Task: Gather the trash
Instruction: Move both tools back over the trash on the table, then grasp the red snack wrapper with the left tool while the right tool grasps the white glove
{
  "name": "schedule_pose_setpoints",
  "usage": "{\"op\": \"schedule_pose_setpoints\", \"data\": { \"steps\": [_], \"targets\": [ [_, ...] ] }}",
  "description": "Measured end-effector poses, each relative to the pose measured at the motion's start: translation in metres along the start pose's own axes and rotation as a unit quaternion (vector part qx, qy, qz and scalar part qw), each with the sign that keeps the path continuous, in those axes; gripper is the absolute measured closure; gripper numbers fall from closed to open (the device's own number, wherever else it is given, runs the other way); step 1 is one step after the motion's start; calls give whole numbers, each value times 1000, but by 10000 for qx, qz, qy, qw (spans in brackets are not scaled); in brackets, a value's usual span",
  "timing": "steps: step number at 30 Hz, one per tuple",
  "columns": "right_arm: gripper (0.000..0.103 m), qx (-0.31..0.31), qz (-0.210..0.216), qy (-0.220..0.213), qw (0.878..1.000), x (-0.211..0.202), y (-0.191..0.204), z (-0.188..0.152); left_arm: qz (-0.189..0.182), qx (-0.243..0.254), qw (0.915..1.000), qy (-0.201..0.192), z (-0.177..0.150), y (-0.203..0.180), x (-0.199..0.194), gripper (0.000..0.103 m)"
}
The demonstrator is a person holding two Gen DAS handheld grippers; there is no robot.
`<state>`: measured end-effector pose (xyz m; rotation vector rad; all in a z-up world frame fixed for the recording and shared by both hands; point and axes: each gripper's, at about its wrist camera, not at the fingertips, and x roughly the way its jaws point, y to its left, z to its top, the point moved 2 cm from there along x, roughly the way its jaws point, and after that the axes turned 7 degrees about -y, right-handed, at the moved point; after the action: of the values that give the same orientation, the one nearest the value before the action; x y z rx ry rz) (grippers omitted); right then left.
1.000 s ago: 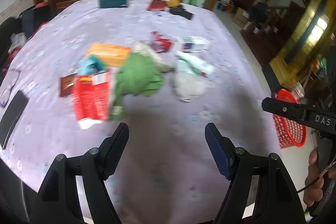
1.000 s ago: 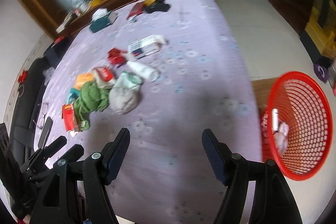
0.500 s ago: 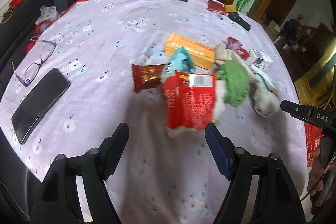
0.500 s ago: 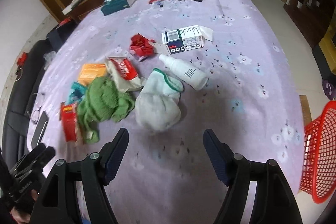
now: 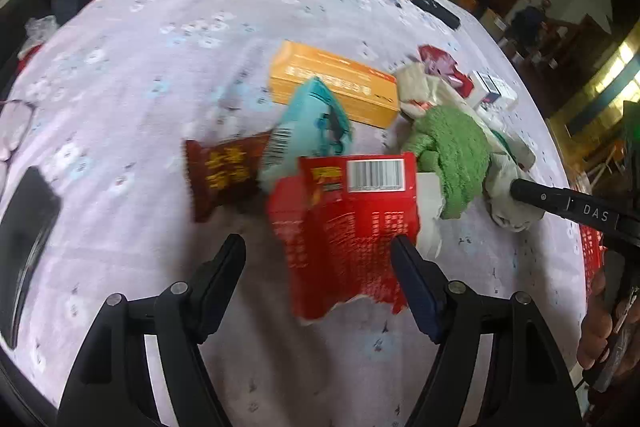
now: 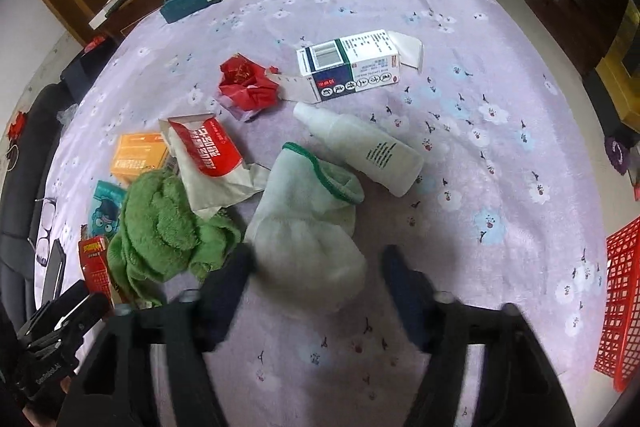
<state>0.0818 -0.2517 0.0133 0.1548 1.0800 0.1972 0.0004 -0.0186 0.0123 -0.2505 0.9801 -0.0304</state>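
Bottle (image 6: pixel 362 151) behind sock (image 6: pixel 308 227), box (image 6: pixel 348 65) beyond

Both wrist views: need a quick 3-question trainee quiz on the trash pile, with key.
1. True or false: the white bottle stands upright on the table.
2. What lies between the open fingers of the left gripper? A) red packet B) orange box C) tissue box
3. In the right wrist view, where is the red basket?

Key:
1. False. It lies on its side.
2. A. The jaws are open on either side of it, not pinching.
3. At the right edge of the picture, past the table's edge.
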Motion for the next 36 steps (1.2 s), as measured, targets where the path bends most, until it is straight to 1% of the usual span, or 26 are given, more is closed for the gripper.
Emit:
{"op": "schedule_pose_setpoints", "data": {
  "steps": [1, 2, 4, 6, 8, 9, 13, 19, 24, 28, 36],
  "targets": [
    [57, -1, -3, 11, 10000, 0, 0, 0, -29, 14, 10000, 14, 1, -2, 3, 35],
    [61, -17, -21, -28, 10000, -2, 1, 0, -43, 31, 10000, 23, 2, -3, 5, 39],
    [66, -44, -36, -69, 10000, -5, 1, -1, -129, 44, 9999, 87, 3, -5, 9, 59],
    [70, -17, -15, -91, 10000, -10, 1, -2, -150, 61, 9998, 113, 2, -7, 10, 69],
    [72, -26, -11, -128, 9999, -16, 1, -4, -91, 123, 9999, 58, 2, -9, 9, 74],
    [72, -68, -28, -170, 9998, -21, 1, -5, -63, 148, 9999, 20, 2, -10, 7, 81],
    [74, -147, -36, -301, 9994, -37, 5, -11, -21, 205, 9996, -171, 1, -13, -6, 86],
    [74, -374, -16, -593, 9975, -69, 18, -24, -8, 359, 9982, -483, -1, -27, -33, 87],
    [74, -497, 14, -693, 9964, -85, 21, -34, -41, 534, 9960, -714, -2, -48, -54, 87],
    [74, -507, -41, -782, 9956, -99, 12, -39, -48, 723, 9935, -880, -4, -69, -66, 87],
    [74, -383, -185, -872, 9953, -123, -21, -51, -212, 980, 9912, -868, -15, -114, -66, 87]
  ]
}}
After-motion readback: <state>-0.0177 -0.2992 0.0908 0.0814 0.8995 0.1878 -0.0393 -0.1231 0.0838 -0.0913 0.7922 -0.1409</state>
